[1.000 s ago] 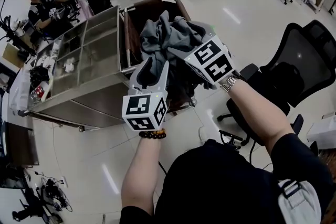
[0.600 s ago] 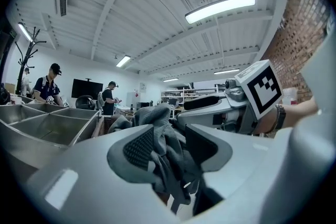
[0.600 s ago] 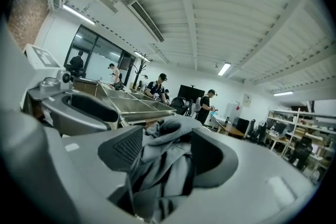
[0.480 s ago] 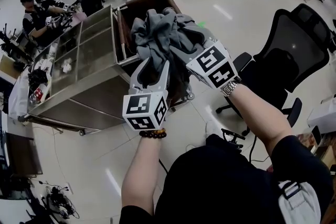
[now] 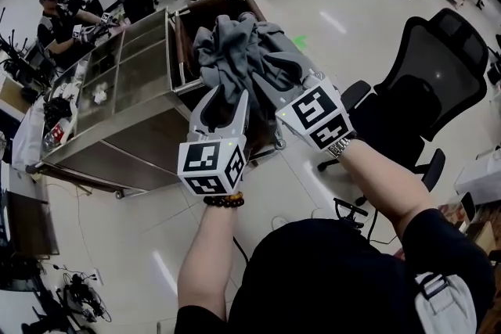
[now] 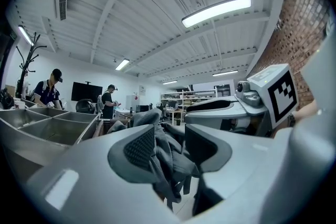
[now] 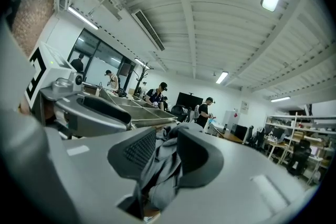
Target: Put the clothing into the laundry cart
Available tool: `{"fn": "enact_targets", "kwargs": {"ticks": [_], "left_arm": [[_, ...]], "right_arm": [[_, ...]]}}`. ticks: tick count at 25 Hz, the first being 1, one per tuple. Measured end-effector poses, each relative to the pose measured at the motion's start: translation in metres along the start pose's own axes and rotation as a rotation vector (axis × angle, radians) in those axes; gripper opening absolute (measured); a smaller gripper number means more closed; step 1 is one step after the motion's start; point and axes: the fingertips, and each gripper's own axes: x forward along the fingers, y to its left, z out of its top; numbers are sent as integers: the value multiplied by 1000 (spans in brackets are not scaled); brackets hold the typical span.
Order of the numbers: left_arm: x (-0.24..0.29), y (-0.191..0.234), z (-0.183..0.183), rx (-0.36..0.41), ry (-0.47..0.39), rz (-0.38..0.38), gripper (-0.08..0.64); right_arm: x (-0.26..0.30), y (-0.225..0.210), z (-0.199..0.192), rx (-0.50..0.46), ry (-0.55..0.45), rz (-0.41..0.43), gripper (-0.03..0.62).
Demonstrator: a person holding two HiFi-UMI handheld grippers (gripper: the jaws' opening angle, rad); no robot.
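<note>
The grey clothing (image 5: 241, 59) is bunched up in the air, right over the near edge of the brown laundry cart (image 5: 223, 2), not down inside it yet. Two tongs hold it up high, I think so it can clear the rim and drop in. The left tongs (image 5: 223, 96) are squeezed on a fold of it. The right tongs (image 5: 280, 90) have just been closing and now pinch another fold. The cart stands right beside a shiny metal trolley (image 5: 117, 90) with open trays. Everything sits on a pale, glossy floor (image 5: 337, 19). A black office chair (image 5: 438, 66) stands on the right, and a person (image 5: 63, 12) works at the far left.
</note>
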Motion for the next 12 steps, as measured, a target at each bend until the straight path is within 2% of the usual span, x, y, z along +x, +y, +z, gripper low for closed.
{"fn": "enact_targets", "kwargs": {"ticks": [6,12], "left_arm": [[2,-24,-1,5,1,36,169],[1,-56,5,42,-12,63,112]], "right_arm": [[-29,-1,-4,-9,-38,31,100],[-60,-1,-12,-2,-72,87,72]]}}
